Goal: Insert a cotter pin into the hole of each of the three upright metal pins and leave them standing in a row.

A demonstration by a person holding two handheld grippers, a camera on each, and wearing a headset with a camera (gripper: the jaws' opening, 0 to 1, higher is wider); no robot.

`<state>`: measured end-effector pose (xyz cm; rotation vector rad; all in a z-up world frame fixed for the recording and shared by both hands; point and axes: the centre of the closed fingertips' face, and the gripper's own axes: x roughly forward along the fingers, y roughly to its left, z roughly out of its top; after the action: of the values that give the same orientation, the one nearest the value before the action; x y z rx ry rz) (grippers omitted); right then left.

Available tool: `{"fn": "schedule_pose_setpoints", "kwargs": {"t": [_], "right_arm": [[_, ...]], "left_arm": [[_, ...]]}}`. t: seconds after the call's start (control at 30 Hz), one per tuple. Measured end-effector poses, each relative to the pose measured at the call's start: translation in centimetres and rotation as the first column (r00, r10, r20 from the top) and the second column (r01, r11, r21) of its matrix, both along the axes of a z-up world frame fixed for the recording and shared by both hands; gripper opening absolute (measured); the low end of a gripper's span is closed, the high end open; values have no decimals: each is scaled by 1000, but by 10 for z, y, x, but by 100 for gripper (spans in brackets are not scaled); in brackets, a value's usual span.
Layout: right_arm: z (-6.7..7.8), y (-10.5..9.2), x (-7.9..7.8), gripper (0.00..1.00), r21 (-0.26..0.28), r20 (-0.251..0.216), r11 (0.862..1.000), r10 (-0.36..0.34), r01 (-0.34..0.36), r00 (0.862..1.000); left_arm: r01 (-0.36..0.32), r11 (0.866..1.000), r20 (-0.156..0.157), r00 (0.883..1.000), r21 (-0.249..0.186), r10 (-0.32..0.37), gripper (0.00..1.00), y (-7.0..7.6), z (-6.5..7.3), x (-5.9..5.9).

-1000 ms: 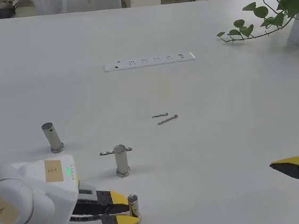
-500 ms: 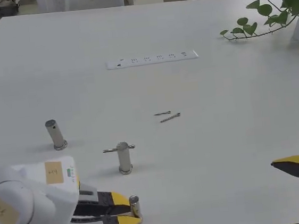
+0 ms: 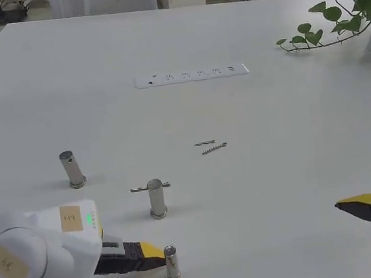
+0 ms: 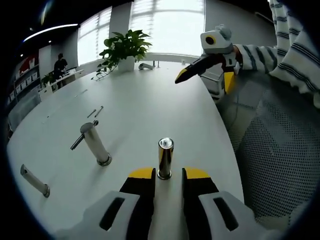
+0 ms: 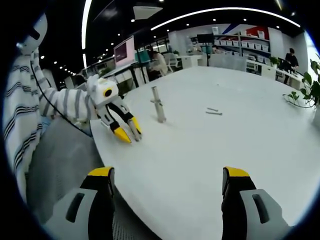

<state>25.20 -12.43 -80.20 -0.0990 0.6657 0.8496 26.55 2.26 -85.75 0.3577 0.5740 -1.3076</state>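
Head view: left gripper (image 3: 161, 269) body is cut off at frame bottom. Right gripper (image 3: 370, 205) sits at the right edge w/ just one yellow tip showing, so its state can't be read here. Near pin (image 3: 171, 262) stands upright betw the left gripper's yellow tips. Middle pin (image 3: 156, 199) is just beyond, w/ a cotter pin (image 3: 149, 187) through its top hole. Far pin (image 3: 73, 169) is off to the left, hole too small to see. Two loose cotter pins (image 3: 209, 146) lie further out on the table (image 3: 291, 134), well apart from both grippers.

Left gripper view: jaws straddle the near pin's base w/ a slim gap each side. Not clamped, jaws apart.

Right gripper view: jaws are spread wide, nothing betw them. Left gripper is ahead; the near pin at its tips is hard to make out.
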Motion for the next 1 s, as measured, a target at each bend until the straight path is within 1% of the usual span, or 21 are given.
{"fn": "schedule_pose_setpoints", "kwargs": {"t": [0.17, 0.23, 0.27, 0.4, 0.43, 0.53, 0.57, 0.6, 0.63, 0.67, 0.7, 0.73, 0.77, 0.8, 0.87, 0.9, 1.0], "right_arm": [[2, -2, 6, 90, -13, 8, 1000, 17, -17, 1000], [3, -3, 10, 89, -20, 13, 999, 29, -29, 999], [3, -3, 12, 89, -25, 16, 999, 39, -38, 999], [6, -3, 23, 88, -49, 21, 995, 94, -92, 995], [8, -4, 28, 87, -64, 29, 992, 114, -112, 993], [14, -4, 46, 86, -79, 52, 987, 144, -139, 988], [17, -5, 52, 86, -87, 59, 984, 159, -154, 985], [18, -5, 57, 86, -93, 60, 982, 169, -163, 984], [21, -4, 61, 85, -98, 61, 980, 180, -174, 982], [24, -3, 68, 85, -109, 70, 974, 205, -197, 976], [26, -2, 72, 85, -124, 78, 969, 223, -213, 972], [29, -2, 80, 85, -146, 83, 962, 244, -231, 966], [30, -1, 84, 85, -154, 85, 958, 257, -242, 963], [32, 1, 90, 85, -159, 89, 953, 274, -258, 958], [34, 4, 98, 84, -157, 90, 949, 289, -273, 953], [35, 7, 104, 84, -151, 93, 948, 295, -280, 951], [35, 16, 111, 83, -137, 79, 939, 327, -315, 942]], "left_arm": [[-16, 1000, -9, 1000, -3, 16, 23, 2, 1, -1], [-29, 1000, -21, 999, -7, 29, 25, 3, 2, -1], [-36, 999, -31, 999, -16, 36, 26, 3, 4, -2], [-53, 998, -30, 998, -27, 53, 27, 5, 10, -3], [-57, 998, -32, 998, -30, 56, 28, 5, 11, -4], [-69, 997, -42, 997, -38, 67, 33, 7, 13, -5], [-74, 997, -46, 996, -39, 72, 35, 8, 14, -6], [-81, 996, -56, 995, -39, 79, 36, 8, 13, -7], [-92, 995, -89, 992, -39, 88, 37, 9, 13, -11], [-92, 995, -101, 991, -37, 88, 38, 9, 12, -13], [-91, 995, -94, 992, -35, 88, 39, 10, 13, -14], [-96, 995, -99, 991, -37, 92, 41, 10, 13, -16], [-111, 993, -115, 988, -45, 105, 42, 10, 14, -18], [-119, 992, -118, 987, -52, 112, 45, 9, 15, -19], [-136, 989, -129, 983, -64, 127, 50, 9, 17, -21], [-135, 988, -141, 982, -75, 124, 50, 9, 19, -25], [-153, 985, -153, 978, -78, 140, 52, 10, 20, -29]]}}
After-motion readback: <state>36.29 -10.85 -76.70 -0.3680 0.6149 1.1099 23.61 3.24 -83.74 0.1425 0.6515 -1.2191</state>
